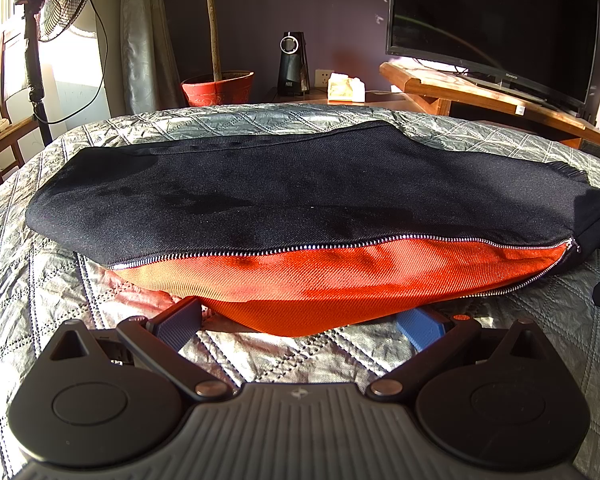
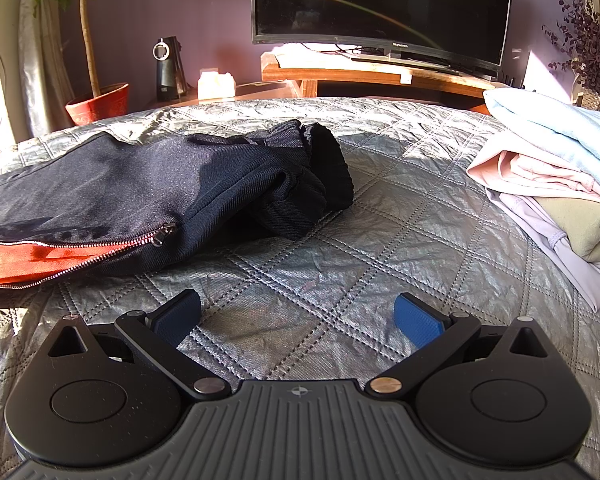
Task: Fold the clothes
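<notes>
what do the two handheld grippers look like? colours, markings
Left gripper and right gripper match: grey ribbed body with a small crosshair mark, black round-hubbed linkage arms with metal pivot pins, blue textured pads on the fingers. No cables, hands or sleeves visible.

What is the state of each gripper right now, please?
Left gripper: open, holding nothing, at the jacket edge.
Right gripper: open, empty, over the quilt.

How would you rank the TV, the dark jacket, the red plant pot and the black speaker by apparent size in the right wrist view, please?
1. dark jacket, though nearest the camera
2. TV
3. red plant pot
4. black speaker
</notes>
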Demonstrator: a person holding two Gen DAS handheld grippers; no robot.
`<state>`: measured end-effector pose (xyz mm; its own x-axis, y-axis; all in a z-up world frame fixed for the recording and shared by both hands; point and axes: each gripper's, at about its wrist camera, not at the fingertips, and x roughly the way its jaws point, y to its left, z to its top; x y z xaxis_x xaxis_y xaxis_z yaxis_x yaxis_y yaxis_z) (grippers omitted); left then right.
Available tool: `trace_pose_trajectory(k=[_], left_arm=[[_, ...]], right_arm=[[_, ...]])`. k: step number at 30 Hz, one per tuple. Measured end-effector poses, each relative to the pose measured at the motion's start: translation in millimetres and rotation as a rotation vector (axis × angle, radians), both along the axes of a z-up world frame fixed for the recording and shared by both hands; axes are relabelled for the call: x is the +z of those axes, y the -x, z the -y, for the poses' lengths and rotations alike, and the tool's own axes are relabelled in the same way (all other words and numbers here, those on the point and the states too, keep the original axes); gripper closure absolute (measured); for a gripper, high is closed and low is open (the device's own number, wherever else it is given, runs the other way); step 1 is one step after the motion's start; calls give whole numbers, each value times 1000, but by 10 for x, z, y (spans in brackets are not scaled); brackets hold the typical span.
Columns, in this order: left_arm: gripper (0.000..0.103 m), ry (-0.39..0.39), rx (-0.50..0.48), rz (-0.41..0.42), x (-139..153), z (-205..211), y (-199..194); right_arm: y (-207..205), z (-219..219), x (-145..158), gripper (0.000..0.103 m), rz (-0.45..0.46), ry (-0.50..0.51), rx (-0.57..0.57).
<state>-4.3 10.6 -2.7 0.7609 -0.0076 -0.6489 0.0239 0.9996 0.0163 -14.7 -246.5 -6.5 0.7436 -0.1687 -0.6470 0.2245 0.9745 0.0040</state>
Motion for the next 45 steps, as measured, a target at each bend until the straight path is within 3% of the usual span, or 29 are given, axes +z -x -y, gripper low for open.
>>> trace_pose_trajectory(k=[41, 45], left_arm=[[0, 0, -5, -5, 9, -18, 4], [5, 25, -42, -23, 72, -80, 21]], right_arm=[[-1, 0, 0, 0, -3, 7, 5], [-3, 40, 58, 0, -54, 5, 59]])
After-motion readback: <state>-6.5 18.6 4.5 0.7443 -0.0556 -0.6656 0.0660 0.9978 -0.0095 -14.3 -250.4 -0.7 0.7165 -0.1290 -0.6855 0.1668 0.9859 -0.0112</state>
